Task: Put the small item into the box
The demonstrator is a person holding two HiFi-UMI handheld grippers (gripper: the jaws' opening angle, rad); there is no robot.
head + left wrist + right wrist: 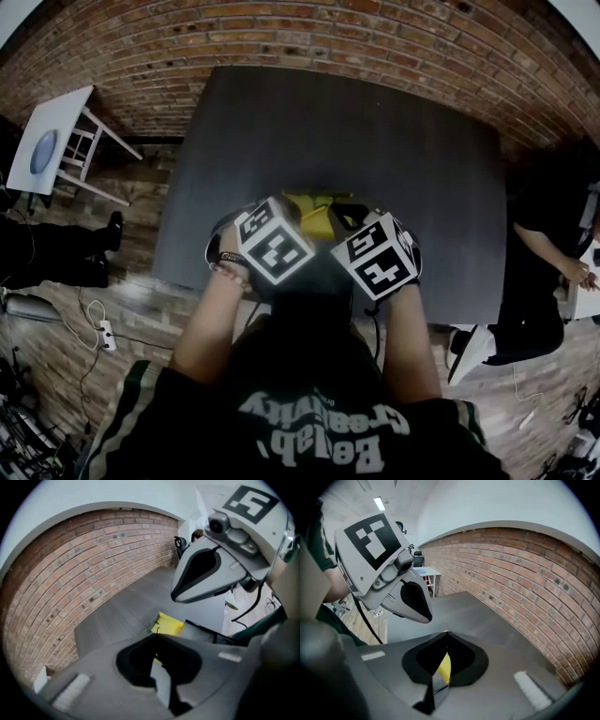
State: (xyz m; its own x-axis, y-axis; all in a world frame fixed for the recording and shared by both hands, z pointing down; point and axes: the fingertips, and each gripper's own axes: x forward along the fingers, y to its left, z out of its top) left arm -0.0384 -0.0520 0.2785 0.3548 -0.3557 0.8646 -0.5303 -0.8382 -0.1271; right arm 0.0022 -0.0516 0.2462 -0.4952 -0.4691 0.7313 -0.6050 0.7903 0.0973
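Two claws — left claw and right claw — closed, empty, above one yellow box

In the head view the yellow box shows only as a strip between the marker cubes, and what lies in it cannot be told. In the left gripper view the left gripper hides the box's near side and much of the dark flat thing just right of the box; past the right gripper only a yellow sliver shows. The person well right of the box is cut by the picture's edge.
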